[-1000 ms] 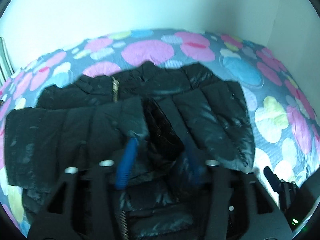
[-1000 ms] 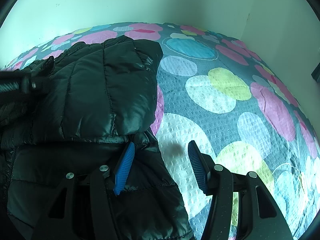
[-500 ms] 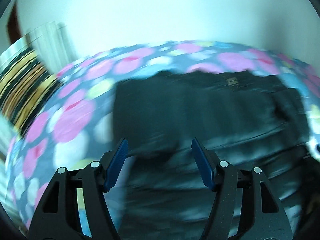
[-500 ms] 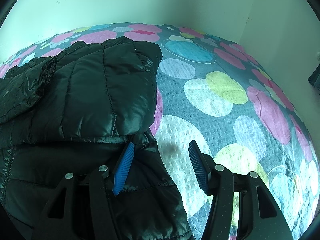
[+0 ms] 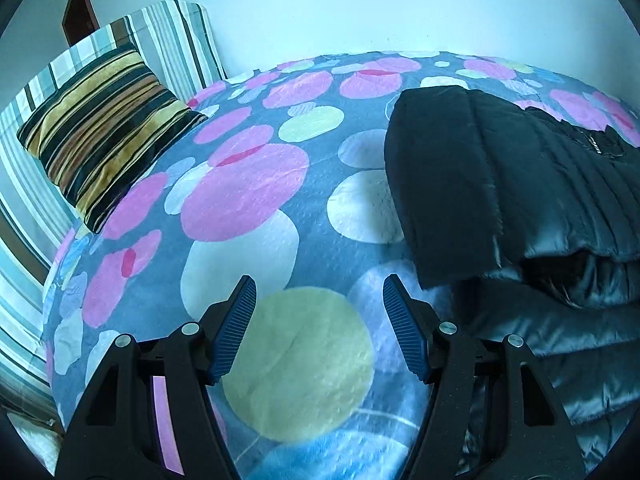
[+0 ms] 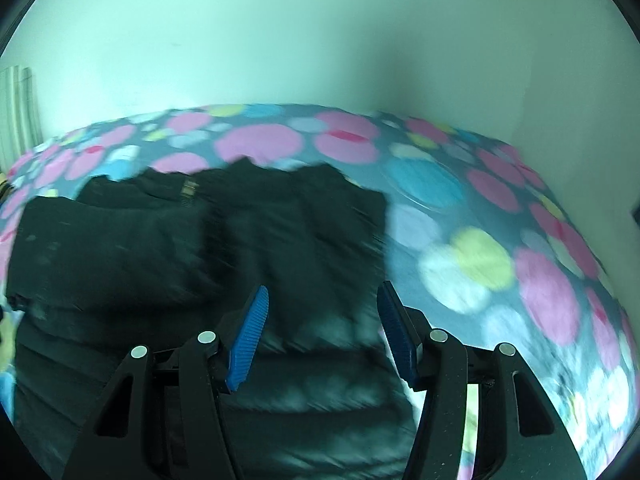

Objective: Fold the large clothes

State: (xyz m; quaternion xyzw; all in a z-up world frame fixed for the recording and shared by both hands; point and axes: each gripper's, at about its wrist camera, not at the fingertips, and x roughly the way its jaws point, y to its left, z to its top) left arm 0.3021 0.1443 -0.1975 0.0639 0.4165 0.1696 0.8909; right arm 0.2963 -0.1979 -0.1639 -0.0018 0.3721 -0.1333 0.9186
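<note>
One striped pillow shows leftward only; jacket blurs rightward.

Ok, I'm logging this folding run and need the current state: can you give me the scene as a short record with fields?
surface: spotted bedspread
garment: black puffer jacket, sleeves folded in over the body
left gripper: open, empty, over the bedspread beside the jacket
right gripper: open, empty, over the jacket; view blurred
other items: striped cushion leaning on striped bedding
</note>
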